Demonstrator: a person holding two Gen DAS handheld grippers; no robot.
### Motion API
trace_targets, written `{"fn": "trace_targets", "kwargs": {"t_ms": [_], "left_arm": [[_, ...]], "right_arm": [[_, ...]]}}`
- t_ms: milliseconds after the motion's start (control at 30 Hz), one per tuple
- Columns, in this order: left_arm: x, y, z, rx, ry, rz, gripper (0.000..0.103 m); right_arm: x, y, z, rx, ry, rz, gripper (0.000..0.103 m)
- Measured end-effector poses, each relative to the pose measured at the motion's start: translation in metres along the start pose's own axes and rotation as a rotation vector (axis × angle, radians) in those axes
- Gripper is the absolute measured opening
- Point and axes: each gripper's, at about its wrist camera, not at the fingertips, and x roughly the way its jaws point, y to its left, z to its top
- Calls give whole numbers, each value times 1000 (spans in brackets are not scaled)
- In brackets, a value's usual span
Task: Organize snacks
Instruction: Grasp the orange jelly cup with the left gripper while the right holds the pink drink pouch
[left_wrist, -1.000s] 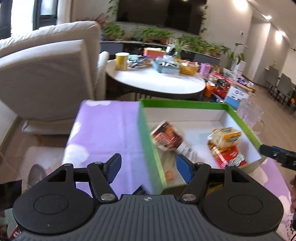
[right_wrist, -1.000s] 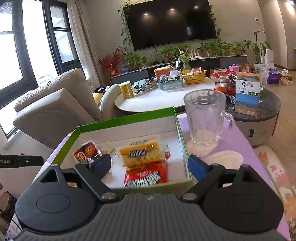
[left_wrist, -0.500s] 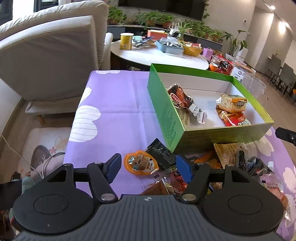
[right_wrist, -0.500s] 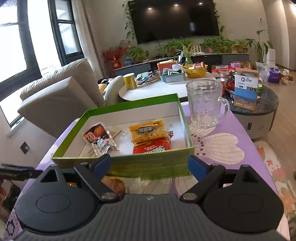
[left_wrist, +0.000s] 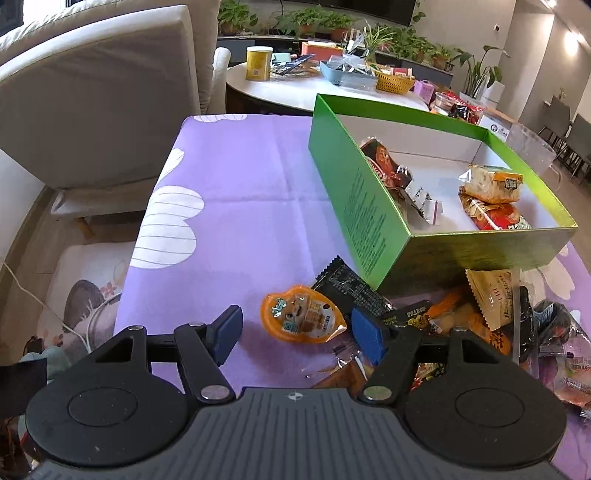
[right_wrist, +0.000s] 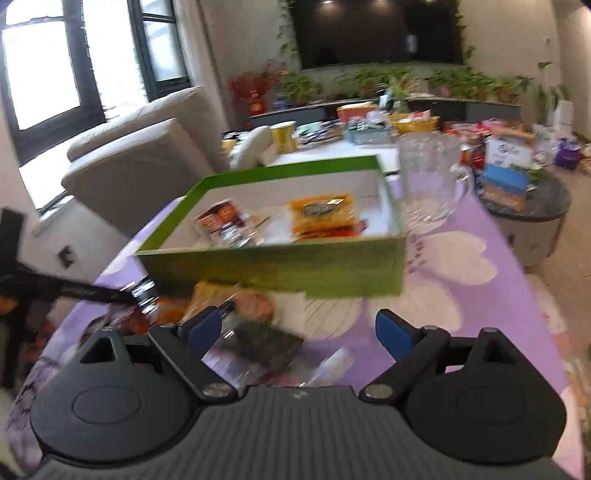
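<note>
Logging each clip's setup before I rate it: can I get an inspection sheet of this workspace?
Surface: purple floral tablecloth.
Job's things: green box holding wrapped snacks; orange jelly cup and a pile of loose snack packets outside it.
Clutter: glass mug beside the box.
Grippers: left tool open above the jelly cup; right tool open, empty.
Cables: white cord on the floor.
Surroundings: sofa, round white table, plants.

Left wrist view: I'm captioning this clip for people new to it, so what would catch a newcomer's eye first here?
The bright green box stands on the purple flowered tablecloth with a few snack packets already inside. Just in front of it lies a heap of loose snacks, and the orange jelly cup sits between the open fingers of the left gripper. In the right wrist view, a clear glass mug stands beside the box.
</note>
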Motion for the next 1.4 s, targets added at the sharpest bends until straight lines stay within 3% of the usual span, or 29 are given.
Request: {"fn": "trace_targets", "kwargs": {"t_ms": [33, 133, 200, 600, 667, 767, 933, 1167, 1233, 1300, 1400], "left_arm": [[0, 1, 0, -6, 0, -9, 62], [0, 8, 1, -47, 4, -64, 45], [-1, 9, 0, -56, -5, -77, 39], [-17, 10, -5, -56, -49, -60, 35], [-23, 11, -4, -59, -63, -65, 26], [-31, 10, -1, -61, -83, -75, 26], [-34, 5, 2, -46, -98, -81, 26], [-32, 1, 0, -17, -78, -85, 26], [-29, 0, -2, 10, -59, -58, 34], [-23, -1, -6, 34, -35, -19, 48], [-17, -1, -11, 40, -37, 19, 50]], "right_arm": [[-1, 0, -4, 2, 10, 18, 53], [0, 4, -17, -7, 76, 49, 53], [0, 5, -24, -18, 109, 63, 53], [28, 12, -36, -113, 188, 11, 53], [32, 17, -37, -156, 186, -7, 53], [35, 21, -41, -212, 180, -37, 53], [35, 13, -42, -199, 154, -27, 53], [37, 15, -37, -204, 181, -22, 53], [36, 14, -38, -183, 168, -22, 53], [34, 15, -41, -183, 153, -28, 53], [33, 16, -44, -200, 138, -40, 53]]}}
